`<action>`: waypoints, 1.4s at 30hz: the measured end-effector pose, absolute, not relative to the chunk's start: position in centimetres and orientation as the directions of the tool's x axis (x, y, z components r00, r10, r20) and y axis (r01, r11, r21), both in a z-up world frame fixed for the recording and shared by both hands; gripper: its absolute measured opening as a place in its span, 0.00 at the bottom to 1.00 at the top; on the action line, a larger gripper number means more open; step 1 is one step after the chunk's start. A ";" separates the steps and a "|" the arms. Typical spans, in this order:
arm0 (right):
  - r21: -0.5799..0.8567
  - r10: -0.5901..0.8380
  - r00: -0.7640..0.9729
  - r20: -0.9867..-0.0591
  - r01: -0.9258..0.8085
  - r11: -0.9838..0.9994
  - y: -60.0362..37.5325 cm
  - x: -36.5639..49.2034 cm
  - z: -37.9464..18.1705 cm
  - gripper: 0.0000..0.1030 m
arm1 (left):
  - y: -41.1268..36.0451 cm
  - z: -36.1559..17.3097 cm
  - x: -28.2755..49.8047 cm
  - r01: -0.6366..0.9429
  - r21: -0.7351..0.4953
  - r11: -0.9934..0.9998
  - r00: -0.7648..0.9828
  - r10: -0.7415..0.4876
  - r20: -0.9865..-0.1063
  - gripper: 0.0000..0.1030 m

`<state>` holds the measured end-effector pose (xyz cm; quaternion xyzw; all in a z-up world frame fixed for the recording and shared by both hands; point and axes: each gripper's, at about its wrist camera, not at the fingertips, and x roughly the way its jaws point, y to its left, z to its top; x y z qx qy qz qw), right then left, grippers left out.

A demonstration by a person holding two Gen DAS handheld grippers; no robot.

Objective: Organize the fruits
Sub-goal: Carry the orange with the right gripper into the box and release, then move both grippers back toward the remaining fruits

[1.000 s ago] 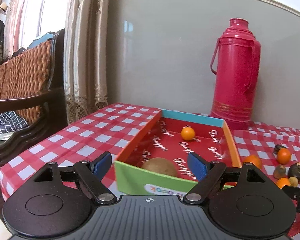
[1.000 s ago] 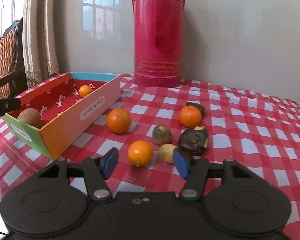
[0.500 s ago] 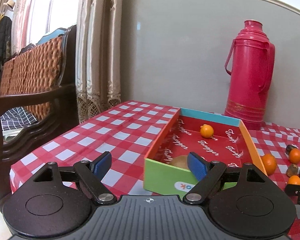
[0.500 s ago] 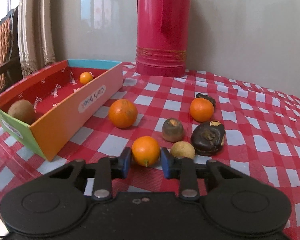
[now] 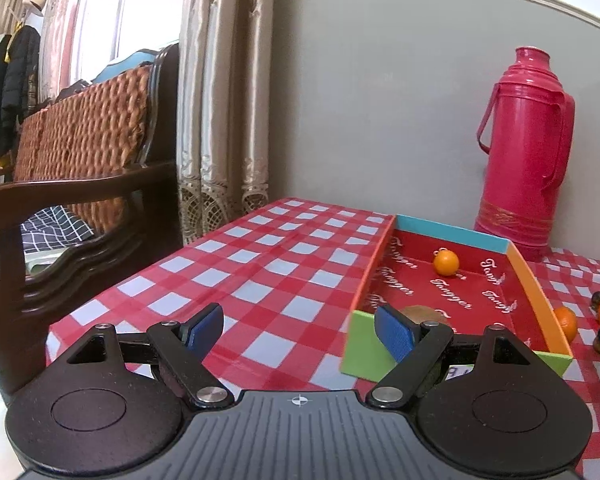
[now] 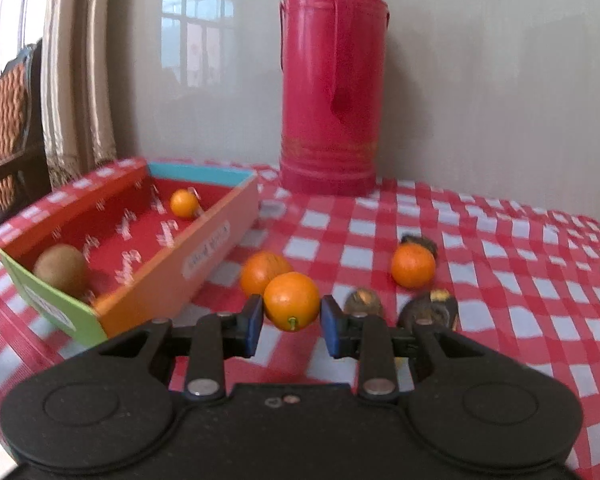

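The box (image 6: pixel 140 248) is my landmark, a shallow cardboard tray on the checked cloth, already holding a brown fruit (image 6: pixel 60 266) at its green near end and a small orange (image 6: pixel 185 203) toward the blue far end. My right gripper (image 6: pixel 292 320) is clamped on an orange (image 6: pixel 291 301), carried just off the box's long orange side, above the cloth. The biggest risk, I think, is the round, smooth fruit squirting out of my two flat pads; next, clipping the box wall and shoving the light tray. My left gripper (image 5: pixel 300 330) hangs spread wide, grasping nothing, beside the box's green end. The red floor repeats a script word I read as "Tanger"; the side label (image 6: pixel 206 255) is too blurred.
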<state>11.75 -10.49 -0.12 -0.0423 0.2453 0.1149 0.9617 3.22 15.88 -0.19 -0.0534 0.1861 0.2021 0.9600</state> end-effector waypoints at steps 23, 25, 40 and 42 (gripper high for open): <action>0.022 0.374 0.826 -0.422 -0.403 0.915 -2.3 11.2 0.6 0.22 | 21.0 -0.8 0.0 -0.510 -0.001 0.860 0.782 0.463 -0.419 1.00; 0.020 0.375 0.825 -0.424 -0.405 0.914 -1.9 11.3 0.5 0.22 | 20.9 -0.7 -0.1 -0.506 0.002 0.862 0.784 0.462 -0.415 1.00; -0.007 0.337 0.872 -0.355 -0.363 0.932 -2.2 10.1 0.6 0.90 | 19.9 -0.2 -0.3 -0.488 0.002 0.873 0.798 0.448 -0.403 1.00; -0.001 0.324 0.889 -0.324 -0.343 0.939 -2.7 9.8 0.9 0.94 | 19.7 -0.1 -0.2 -0.486 -0.004 0.874 0.801 0.443 -0.403 1.00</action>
